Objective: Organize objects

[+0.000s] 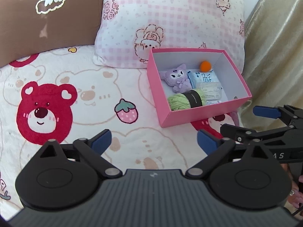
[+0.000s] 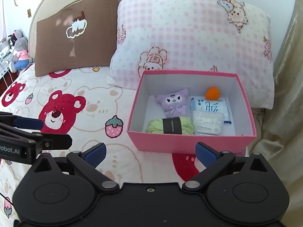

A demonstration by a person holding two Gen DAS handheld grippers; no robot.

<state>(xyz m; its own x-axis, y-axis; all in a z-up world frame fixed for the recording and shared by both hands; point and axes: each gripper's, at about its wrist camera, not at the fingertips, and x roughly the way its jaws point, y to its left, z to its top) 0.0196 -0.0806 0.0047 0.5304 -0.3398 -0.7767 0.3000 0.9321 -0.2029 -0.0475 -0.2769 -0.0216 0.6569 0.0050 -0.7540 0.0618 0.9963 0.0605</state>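
A bed is covered by a blanket [image 2: 79,87] printed with red bears and strawberries, with a brown pillow [image 2: 75,36] and a pink checked pillow [image 2: 189,34] at its head and a gold curtain [image 2: 284,94] along its right edge. A pink box [image 2: 189,143] is set against the checked pillow near that edge, holding a purple plush [image 2: 173,102], green yarn [image 2: 186,125], an orange ball [image 2: 212,93] and packets. The left gripper [image 1: 153,141] and right gripper [image 2: 149,152] are spread wide with nothing between the jaws; "Robot.AI" is read on the left one
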